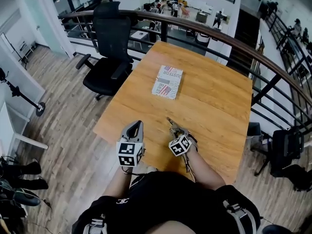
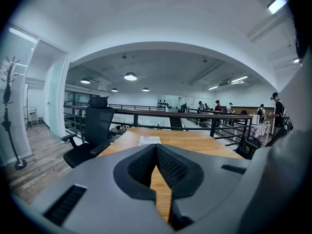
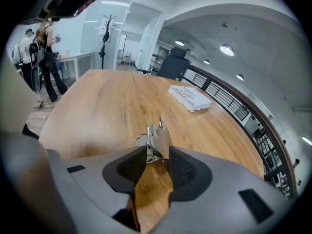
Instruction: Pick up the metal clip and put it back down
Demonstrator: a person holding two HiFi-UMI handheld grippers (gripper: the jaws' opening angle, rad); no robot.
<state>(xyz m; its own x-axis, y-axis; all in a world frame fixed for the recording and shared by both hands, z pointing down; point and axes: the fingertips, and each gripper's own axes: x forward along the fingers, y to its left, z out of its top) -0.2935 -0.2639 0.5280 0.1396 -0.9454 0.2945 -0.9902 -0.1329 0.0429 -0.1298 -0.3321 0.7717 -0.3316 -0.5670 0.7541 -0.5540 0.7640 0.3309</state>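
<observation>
The metal clip (image 3: 157,139) is a silver binder clip at the tips of my right gripper (image 3: 157,151), whose pads press on its two sides. Its wire handle sticks out to the left and a metal tab points away from me. In the head view the clip (image 1: 172,124) juts forward from the right gripper (image 1: 178,131) over the near part of the wooden table (image 1: 214,101). Whether the clip touches the tabletop I cannot tell. My left gripper (image 1: 138,125) hovers at the table's near left edge, beside the right one. Its jaws meet at the tips with nothing between them (image 2: 156,146).
A printed booklet (image 1: 167,82) lies flat in the middle of the table, beyond both grippers. A black office chair (image 1: 109,48) stands off the table's left far corner. A curved railing (image 1: 253,52) runs behind and to the right of the table. People stand far off.
</observation>
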